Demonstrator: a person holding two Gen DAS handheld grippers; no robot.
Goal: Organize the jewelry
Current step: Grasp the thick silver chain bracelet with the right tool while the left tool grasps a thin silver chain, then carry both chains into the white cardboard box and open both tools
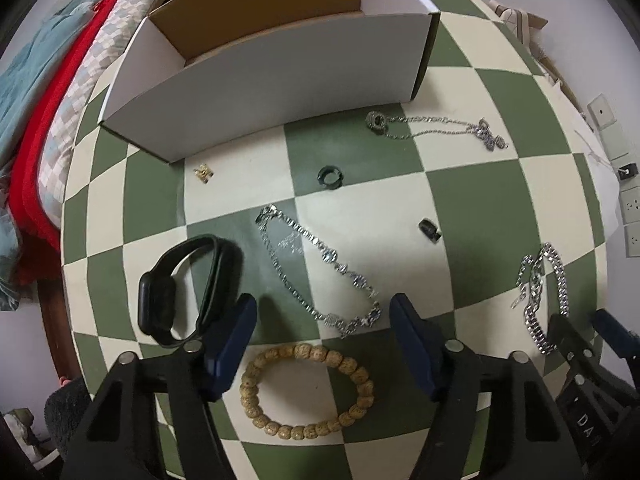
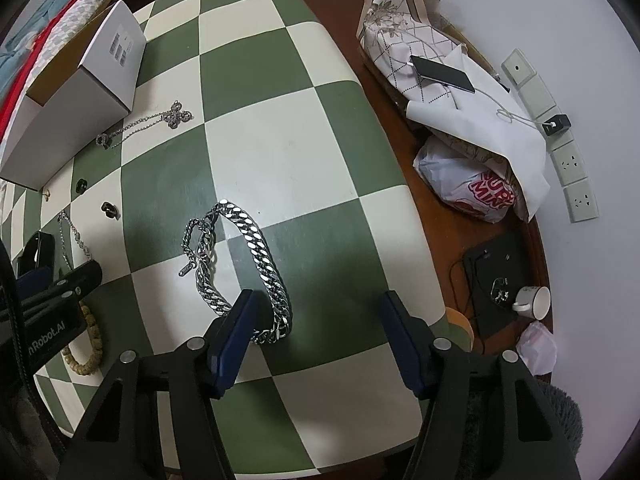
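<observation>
Blue-padded, my left gripper (image 1: 323, 346) hangs half-open over the silver necklace (image 1: 316, 272) and wooden bead bracelet (image 1: 307, 392), gripping nothing. My right gripper (image 2: 316, 338) stands likewise parted, one pad beside the heavy steel chain (image 2: 240, 272). Beyond, on the checkered table (image 2: 260, 140), lies a black wristband (image 1: 180, 288) near the white box (image 1: 260, 80).

**Two wrist cameras looking down**

Both views look steeply down, close over the checkered table (image 1: 480, 208). They share the white box (image 2: 80, 92), upper left in the right view, and the heavy chain (image 1: 540, 292), lower right in the left view.
</observation>
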